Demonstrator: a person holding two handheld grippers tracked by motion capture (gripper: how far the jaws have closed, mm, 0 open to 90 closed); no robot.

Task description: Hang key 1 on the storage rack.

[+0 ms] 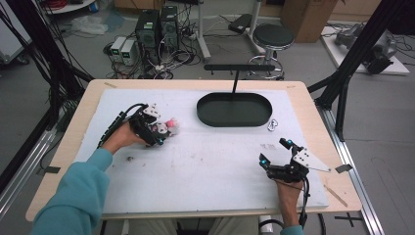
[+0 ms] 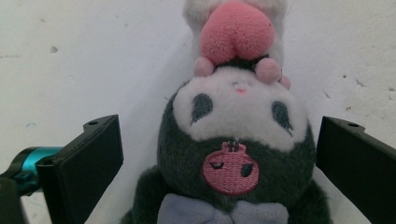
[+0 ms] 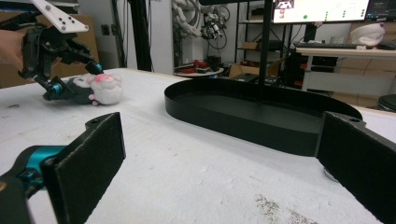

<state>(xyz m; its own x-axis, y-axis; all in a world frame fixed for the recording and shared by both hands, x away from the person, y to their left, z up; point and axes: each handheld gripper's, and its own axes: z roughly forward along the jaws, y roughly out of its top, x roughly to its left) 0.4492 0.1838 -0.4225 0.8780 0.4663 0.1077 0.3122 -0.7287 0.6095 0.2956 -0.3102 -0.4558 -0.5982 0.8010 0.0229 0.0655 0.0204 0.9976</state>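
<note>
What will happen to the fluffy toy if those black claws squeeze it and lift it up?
The plush toy looks soft and fuzzy, so it would probably squash between the left gripper's open jaws rather than break. It likely weighs little. Lying flat on the white mat, it shouldn't roll, though its pink end may flop.

A pale wooden table (image 1: 313,117) carries a white mat (image 1: 205,161) and stands on a grey floor (image 1: 386,147). At 12 o'clock beyond it sit two dark computer towers (image 1: 156,27) among tangled cables; a round black stool (image 1: 273,35) stands at 1 o'clock. Black frame struts (image 1: 362,46) rise at 2 o'clock. The right gripper view shows shelving, a desk (image 3: 345,52) and a lit monitor (image 3: 322,9).
</note>
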